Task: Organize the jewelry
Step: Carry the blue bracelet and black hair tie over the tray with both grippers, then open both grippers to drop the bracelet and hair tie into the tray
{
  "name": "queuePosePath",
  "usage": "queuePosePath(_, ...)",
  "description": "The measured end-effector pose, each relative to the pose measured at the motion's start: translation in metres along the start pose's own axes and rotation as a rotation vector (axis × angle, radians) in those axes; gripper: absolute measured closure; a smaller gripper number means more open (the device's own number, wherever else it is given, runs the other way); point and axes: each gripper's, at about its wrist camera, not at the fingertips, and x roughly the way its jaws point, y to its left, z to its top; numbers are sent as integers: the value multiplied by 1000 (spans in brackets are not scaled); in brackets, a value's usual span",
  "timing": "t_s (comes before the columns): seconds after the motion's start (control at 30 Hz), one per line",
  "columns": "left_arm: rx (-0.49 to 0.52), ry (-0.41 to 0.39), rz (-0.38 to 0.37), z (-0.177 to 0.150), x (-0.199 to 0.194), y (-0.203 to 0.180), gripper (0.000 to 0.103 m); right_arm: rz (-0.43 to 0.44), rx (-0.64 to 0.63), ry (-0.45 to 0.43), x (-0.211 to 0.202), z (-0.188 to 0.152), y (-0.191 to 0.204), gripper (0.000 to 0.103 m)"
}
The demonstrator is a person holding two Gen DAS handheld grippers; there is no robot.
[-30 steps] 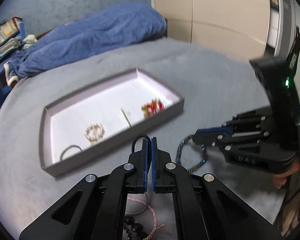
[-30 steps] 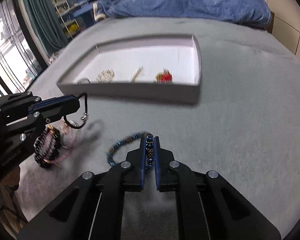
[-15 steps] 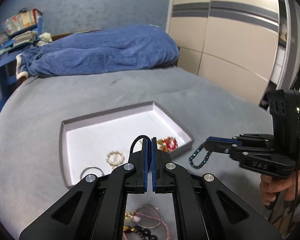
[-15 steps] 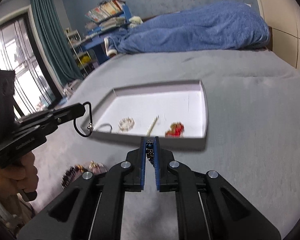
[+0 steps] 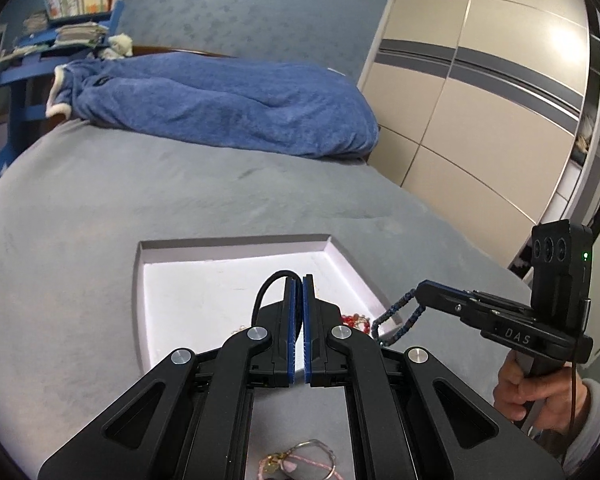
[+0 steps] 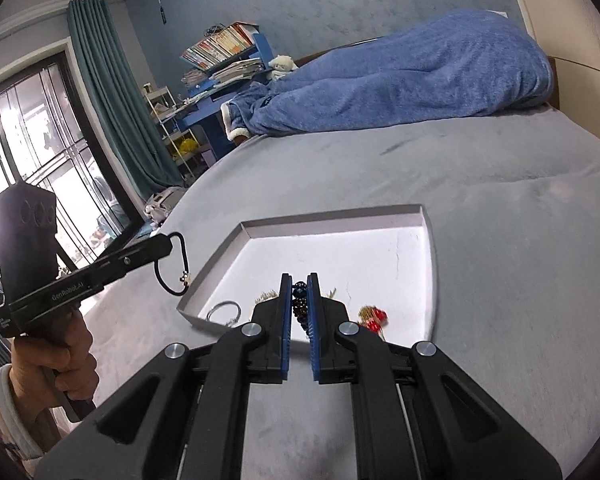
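A shallow white tray [image 5: 236, 246] [image 6: 332, 216] lies on the grey bed. It holds a red bead piece [image 6: 374, 316] [image 5: 354, 319], a silver ring [image 6: 224, 310] and a gold bracelet partly hidden behind the fingers. My left gripper [image 5: 299, 280] [image 6: 168, 242] is shut on a black cord loop [image 6: 172, 266] [image 5: 266, 288], held above the tray's near left corner. My right gripper [image 6: 299, 280] [image 5: 418, 290] is shut on a blue beaded bracelet [image 5: 396, 318] [image 6: 299, 300], which hangs over the tray's near right corner.
A pink and silver bangle pile [image 5: 300, 462] lies on the bed below my left gripper. A blue blanket [image 5: 220, 106] lies at the far end of the bed. A wardrobe [image 5: 480, 100] stands at the right, shelves [image 6: 228, 60] and a window [image 6: 28, 184] at the left.
Both grippers have risen off the bed with their pieces and moved toward the tray. The blue bracelet now hangs free in the air.
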Motion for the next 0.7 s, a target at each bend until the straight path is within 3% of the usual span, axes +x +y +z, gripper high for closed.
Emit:
queuePosePath(0.13,-32,-4,-9,2,0,9,99,18,-4,5,10,5,4,96)
queuePosePath(0.43,22,49,126,-10,25,11,99,38,-14,44,40,7,21,96)
queuePosePath(0.7,84,143,190,-39,65,7,99,-45,-17,148,80,-12,16,96)
